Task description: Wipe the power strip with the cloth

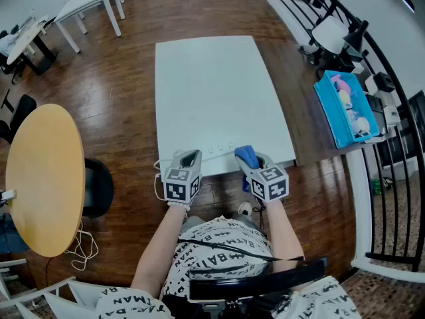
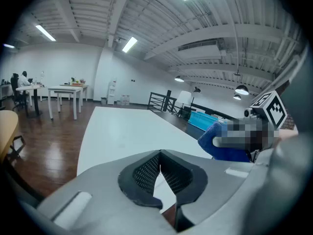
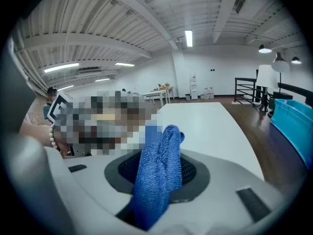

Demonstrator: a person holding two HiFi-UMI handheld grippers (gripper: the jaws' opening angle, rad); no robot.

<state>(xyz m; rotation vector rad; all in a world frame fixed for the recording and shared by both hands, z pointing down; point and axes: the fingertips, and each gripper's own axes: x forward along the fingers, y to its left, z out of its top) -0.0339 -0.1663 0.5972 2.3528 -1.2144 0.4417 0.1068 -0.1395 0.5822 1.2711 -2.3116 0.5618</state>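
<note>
From the head view there is one big white table (image 1: 219, 92) and two tongs at its near edge. The left gripper (image 1: 188, 159) is one; the right gripper (image 1: 252, 166) is the other. One blue cloth (image 1: 246, 154) sticks up from the right one. One power strip (image 1: 221, 149) lies flat on the table by the near edge, between the two tongs. It is white on white, so it is hard to see. Off to the left stands one round yellow table (image 1: 43, 178), and on the right one blue bin (image 1: 342, 111). In the left gripper view, the left gripper (image 2: 159, 163) has its two jaws pressed together with nothing in between, and the cloth (image 2: 220, 143) shows off to the right. In the right gripper view, the right gripper (image 3: 159, 173) has its two jaws closed tight on the cloth (image 3: 159, 170). The cloth stands up in one bunched fold above them.
</note>
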